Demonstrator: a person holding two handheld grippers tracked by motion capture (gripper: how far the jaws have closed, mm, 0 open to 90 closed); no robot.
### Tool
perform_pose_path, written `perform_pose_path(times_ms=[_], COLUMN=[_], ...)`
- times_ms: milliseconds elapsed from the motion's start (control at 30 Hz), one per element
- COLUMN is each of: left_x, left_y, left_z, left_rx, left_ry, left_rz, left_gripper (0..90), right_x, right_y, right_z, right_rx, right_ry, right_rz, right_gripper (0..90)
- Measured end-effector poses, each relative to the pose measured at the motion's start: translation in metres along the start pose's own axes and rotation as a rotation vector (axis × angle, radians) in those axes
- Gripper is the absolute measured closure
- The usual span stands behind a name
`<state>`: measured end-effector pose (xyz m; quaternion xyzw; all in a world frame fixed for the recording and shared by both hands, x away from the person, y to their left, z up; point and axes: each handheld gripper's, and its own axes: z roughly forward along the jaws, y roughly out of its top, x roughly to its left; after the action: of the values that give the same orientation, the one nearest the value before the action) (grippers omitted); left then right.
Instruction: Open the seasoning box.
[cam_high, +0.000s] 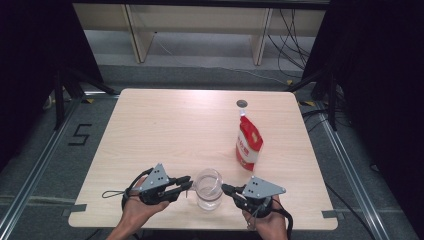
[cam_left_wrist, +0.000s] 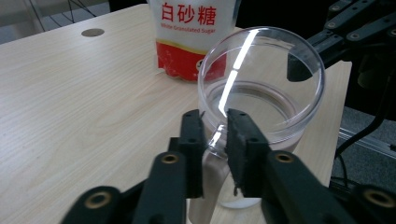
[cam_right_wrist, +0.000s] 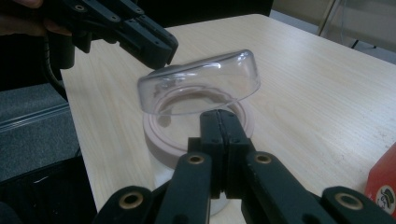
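The clear lid (cam_right_wrist: 201, 86) is tilting open on the jar (cam_high: 209, 190), near the surface's (cam_high: 165, 130) front edge. The left tool (cam_left_wrist: 215, 140), slightly spread, is straddling the lid's tab; the right tool (cam_right_wrist: 219, 135), pressed together, is steadying the rim. Next, lifting the lid fully away seems needed.

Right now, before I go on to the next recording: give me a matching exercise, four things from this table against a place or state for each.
Things:
1. clear lid
2. sugar bag
3. right claw
4. dark disc

Places or states:
A. lying flat near the far edge of the table
B. tilted up over the jar
C. jaws closed together, nothing between them
D. standing upright, red and white

Pairs: 1-B; 2-D; 3-C; 4-A
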<state>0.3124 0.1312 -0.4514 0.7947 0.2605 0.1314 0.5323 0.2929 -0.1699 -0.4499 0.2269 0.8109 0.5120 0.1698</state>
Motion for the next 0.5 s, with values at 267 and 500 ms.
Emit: perform_pose_path(times_ms=[267, 500], left_x=[-0.004, -0.005], left_y=[-0.005, -0.023], left_z=[-0.010, -0.014], left_rx=[0.066, 0.113], left_ry=[0.011, 0.032], left_rz=[-0.017, -0.064], left_gripper=[37.7, 21.8], right_x=[0.000, 0.001], right_y=[0.004, 0.007], right_z=[0.001, 0.002], right_rx=[-0.013, -0.019], right_ry=[-0.007, -0.001], right_rz=[-0.012, -0.014], right_gripper=[90.0, 90.0])
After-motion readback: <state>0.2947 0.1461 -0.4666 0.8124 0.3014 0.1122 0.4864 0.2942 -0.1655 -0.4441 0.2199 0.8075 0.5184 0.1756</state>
